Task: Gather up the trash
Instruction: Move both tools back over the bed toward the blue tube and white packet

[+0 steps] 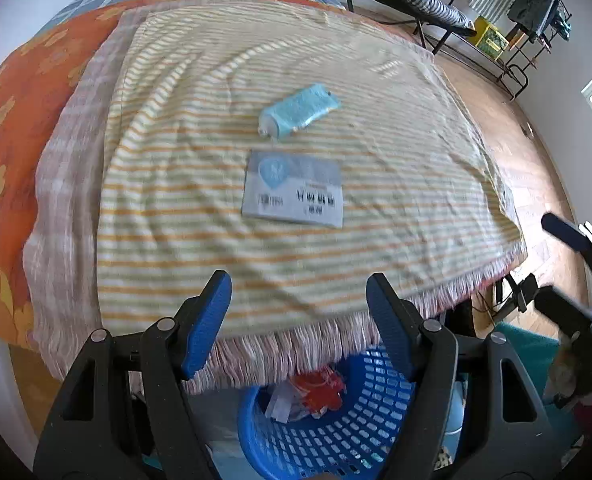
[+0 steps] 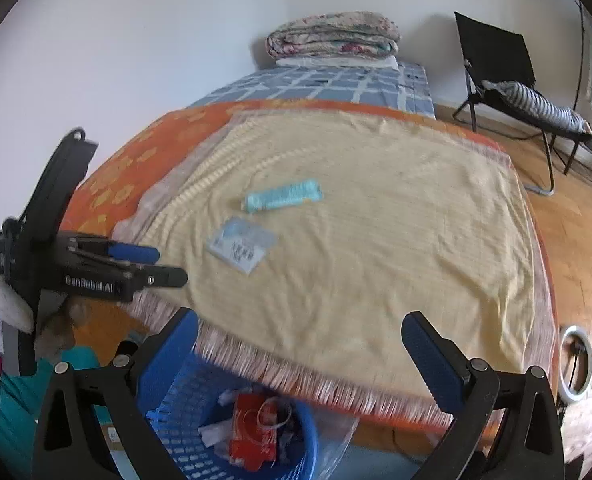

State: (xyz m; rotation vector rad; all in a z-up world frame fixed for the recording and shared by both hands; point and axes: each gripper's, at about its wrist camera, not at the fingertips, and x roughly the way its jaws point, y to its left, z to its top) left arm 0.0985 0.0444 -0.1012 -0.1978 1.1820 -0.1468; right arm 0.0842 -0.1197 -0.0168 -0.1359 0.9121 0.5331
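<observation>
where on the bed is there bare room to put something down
Bare striped blanket lies right of the blue tube and flat packet, out to the floor-side edge, and along the near fringe. The middle around those two is taken; the blue basket below already holds trash.

Home bedroom: bed (image 2: 336, 92) with folded quilt (image 2: 332, 36), folding chair (image 2: 500, 80), clothes rack (image 1: 536, 12), wood floor (image 2: 576, 220).

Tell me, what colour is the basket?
Blue basket, seen best from the left wrist view.
</observation>
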